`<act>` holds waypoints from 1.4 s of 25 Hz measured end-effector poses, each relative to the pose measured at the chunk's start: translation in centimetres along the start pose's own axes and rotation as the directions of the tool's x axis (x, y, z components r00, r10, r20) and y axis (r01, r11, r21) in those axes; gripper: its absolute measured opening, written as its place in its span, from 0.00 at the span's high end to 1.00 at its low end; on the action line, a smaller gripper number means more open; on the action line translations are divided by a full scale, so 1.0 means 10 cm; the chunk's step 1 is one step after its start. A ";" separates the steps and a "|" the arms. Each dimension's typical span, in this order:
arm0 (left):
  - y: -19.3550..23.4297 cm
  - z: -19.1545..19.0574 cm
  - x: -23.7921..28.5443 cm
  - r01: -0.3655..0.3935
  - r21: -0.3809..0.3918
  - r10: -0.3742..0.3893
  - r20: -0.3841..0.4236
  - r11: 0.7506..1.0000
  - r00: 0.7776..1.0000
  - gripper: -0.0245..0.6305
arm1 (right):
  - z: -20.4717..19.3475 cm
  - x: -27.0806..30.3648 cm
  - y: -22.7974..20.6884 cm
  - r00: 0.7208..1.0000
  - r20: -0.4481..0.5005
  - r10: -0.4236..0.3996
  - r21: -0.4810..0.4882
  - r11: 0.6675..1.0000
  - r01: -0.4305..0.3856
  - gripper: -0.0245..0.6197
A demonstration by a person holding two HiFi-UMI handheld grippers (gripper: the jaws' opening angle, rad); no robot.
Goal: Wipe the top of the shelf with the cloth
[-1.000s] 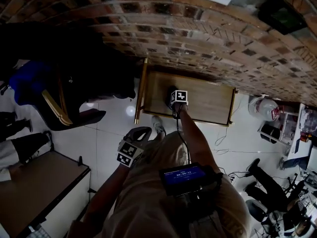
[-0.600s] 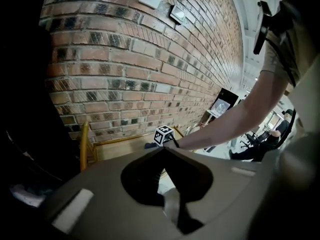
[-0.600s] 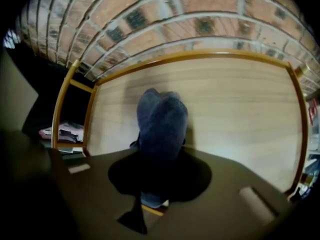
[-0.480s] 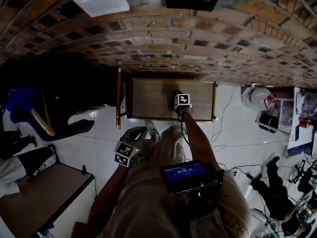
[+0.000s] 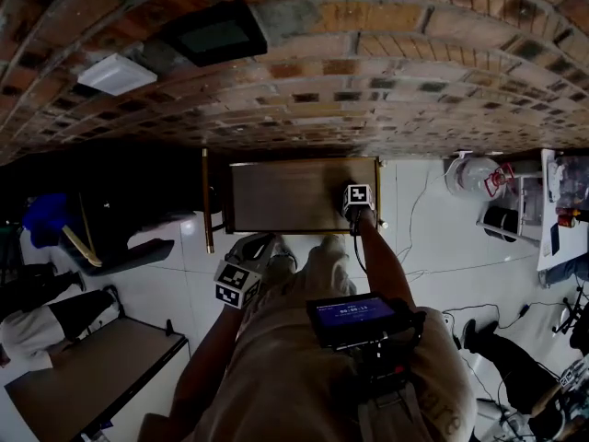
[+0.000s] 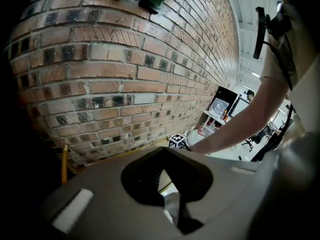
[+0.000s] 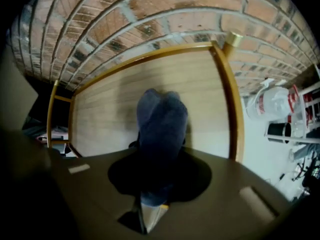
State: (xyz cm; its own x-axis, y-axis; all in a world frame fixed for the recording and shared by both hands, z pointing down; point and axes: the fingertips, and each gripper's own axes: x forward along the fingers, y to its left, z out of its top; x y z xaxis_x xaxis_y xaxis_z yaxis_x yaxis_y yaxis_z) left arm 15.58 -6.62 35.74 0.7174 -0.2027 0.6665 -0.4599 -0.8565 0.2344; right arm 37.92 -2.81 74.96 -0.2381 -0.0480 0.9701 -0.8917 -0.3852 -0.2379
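Cloth (image 7: pixel 161 134), dark blue and fuzzy, now at the right end of the pale wood-grain shelf top (image 7: pixel 107 116)

My right claw (image 7: pixel 150 210) pinches it, bunched and soft. It has slid here from mid-shelf, up beside the yellow metal rail (image 7: pixel 231 109), so I judge this pass nearly done. My left claw (image 5: pixel 262 247) hangs low, pressed together, empty.

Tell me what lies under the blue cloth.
The wooden shelf top lies under the cloth. The patch directly beneath is covered, so its state cannot be seen.
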 end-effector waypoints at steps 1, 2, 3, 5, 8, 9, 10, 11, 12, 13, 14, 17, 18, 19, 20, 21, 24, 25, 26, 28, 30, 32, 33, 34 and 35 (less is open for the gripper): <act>-0.02 0.04 0.02 -0.004 -0.002 0.004 0.004 1.000 1.000 0.96 | 0.01 0.00 -0.08 1.000 0.011 -0.003 0.000 1.000 0.003 0.83; -0.04 0.07 0.04 -0.008 -0.006 0.008 0.007 1.000 1.000 0.96 | 0.01 -0.03 -0.14 1.000 0.022 -0.004 0.004 1.000 0.004 0.83; -0.07 0.10 0.05 -0.010 -0.010 0.010 0.009 1.000 1.000 0.96 | 0.00 -0.06 -0.19 1.000 0.029 -0.002 0.015 1.000 0.002 0.83; -0.13 0.14 0.07 -0.013 -0.020 0.014 0.011 1.000 1.000 0.96 | -0.06 -0.11 -0.29 1.000 0.020 -0.010 0.041 0.999 0.009 0.83; -0.17 0.13 0.08 -0.025 -0.029 0.025 0.006 0.999 1.000 0.96 | -0.09 -0.17 -0.45 0.999 0.013 -0.048 0.041 0.998 0.048 0.83; -0.18 0.13 0.07 -0.029 -0.033 0.029 0.004 0.999 1.000 0.96 | -0.09 -0.17 -0.48 0.998 0.021 -0.054 0.035 0.998 0.053 0.83; -0.19 0.11 0.05 -0.031 -0.036 0.031 0.003 0.999 1.000 0.96 | -0.09 -0.16 -0.51 0.998 0.029 -0.056 0.031 0.998 0.056 0.83; -0.20 0.10 0.03 -0.033 -0.040 0.033 0.004 0.999 0.999 0.96 | -0.11 -0.15 -0.55 0.998 0.030 -0.063 0.034 0.998 0.062 0.83; -0.21 0.07 0.01 -0.034 -0.046 0.035 0.004 0.998 0.999 0.96 | -0.15 -0.14 -0.59 0.997 0.024 -0.075 0.039 0.996 0.074 0.83; -0.22 0.05 -0.02 -0.036 -0.050 0.037 0.005 0.998 0.999 0.96 | -0.17 -0.13 -0.65 0.996 0.018 -0.088 0.042 0.995 0.088 0.83; -0.20 0.02 -0.04 -0.039 -0.054 0.040 0.009 0.998 0.999 0.96 | -0.17 -0.14 -0.68 0.995 0.016 -0.100 0.045 0.994 0.099 0.83; -0.14 -0.02 -0.09 -0.039 -0.056 0.041 0.032 0.998 0.999 0.96 | -0.17 -0.22 -0.70 0.990 -0.018 -0.141 0.074 0.987 0.142 0.83; -0.13 -0.04 -0.11 -0.033 -0.058 0.035 0.040 0.998 0.999 0.96 | -0.18 -0.23 -0.72 0.986 -0.030 -0.163 0.070 0.984 0.165 0.83; -0.12 -0.05 -0.13 -0.025 -0.060 0.028 0.047 0.998 0.999 0.96 | -0.20 -0.24 -0.74 0.981 -0.041 -0.189 0.063 0.980 0.191 0.83; -0.12 -0.06 -0.17 -0.016 -0.056 0.019 0.053 0.998 0.998 0.96 | -0.21 -0.25 -0.76 0.975 -0.049 -0.215 0.057 0.974 0.217 0.83; -0.12 -0.06 -0.22 -0.007 -0.048 0.010 0.059 0.999 0.998 0.96 | -0.24 -0.27 -0.77 0.970 -0.056 -0.238 0.053 0.969 0.240 0.83; -0.04 -0.09 -0.37 0.012 -0.026 -0.010 0.074 1.000 0.997 0.96 | -0.36 -0.33 -0.60 0.963 -0.062 -0.261 0.032 0.964 0.263 0.83; 0.02 -0.11 -0.42 0.015 -0.026 -0.013 0.078 1.000 0.997 0.96 | -0.36 -0.35 -0.47 0.964 -0.054 -0.259 0.009 0.966 0.260 0.83; 0.10 -0.15 -0.46 0.017 -0.031 -0.015 0.082 0.999 0.997 0.96 | -0.34 -0.35 -0.32 0.966 -0.042 -0.255 -0.018 0.967 0.255 0.83; 0.25 -0.23 -0.55 0.020 -0.042 -0.016 0.087 0.999 0.996 0.96 | -0.30 -0.30 0.03 0.970 -0.022 -0.242 -0.072 0.968 0.240 0.83; 0.35 -0.31 -0.64 0.026 -0.043 -0.022 0.086 0.999 0.996 0.96 | -0.27 -0.25 0.42 0.976 -0.012 -0.217 -0.122 0.969 0.214 0.83; 0.42 -0.36 -0.73 0.027 -0.042 -0.024 0.088 0.999 0.996 0.96 | -0.24 -0.19 0.84 0.983 -0.006 -0.184 -0.179 0.967 0.180 0.83; 0.46 -0.39 -0.77 0.023 -0.046 -0.019 0.092 0.999 0.996 0.96 | -0.22 -0.16 1.06 0.986 -0.001 -0.165 -0.211 0.964 0.161 0.83; 0.51 -0.43 -0.82 0.018 -0.052 -0.013 0.095 0.998 0.995 0.96 | -0.21 -0.12 1.30 0.990 0.004 -0.144 -0.242 0.960 0.140 0.83; 0.57 -0.48 -0.87 0.012 -0.059 -0.007 0.097 0.998 0.995 0.96 | -0.21 -0.08 1.55 0.993 0.008 -0.119 -0.269 0.956 0.117 0.83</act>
State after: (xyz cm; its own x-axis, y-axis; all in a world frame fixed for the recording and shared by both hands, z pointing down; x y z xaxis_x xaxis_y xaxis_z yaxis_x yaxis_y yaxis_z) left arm 4.24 -7.47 34.67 0.7677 -0.2421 0.5933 -0.4812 -0.8292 0.2843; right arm 23.52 -6.84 70.40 -0.1271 -0.0087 0.9918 -0.9839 -0.1258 -0.1272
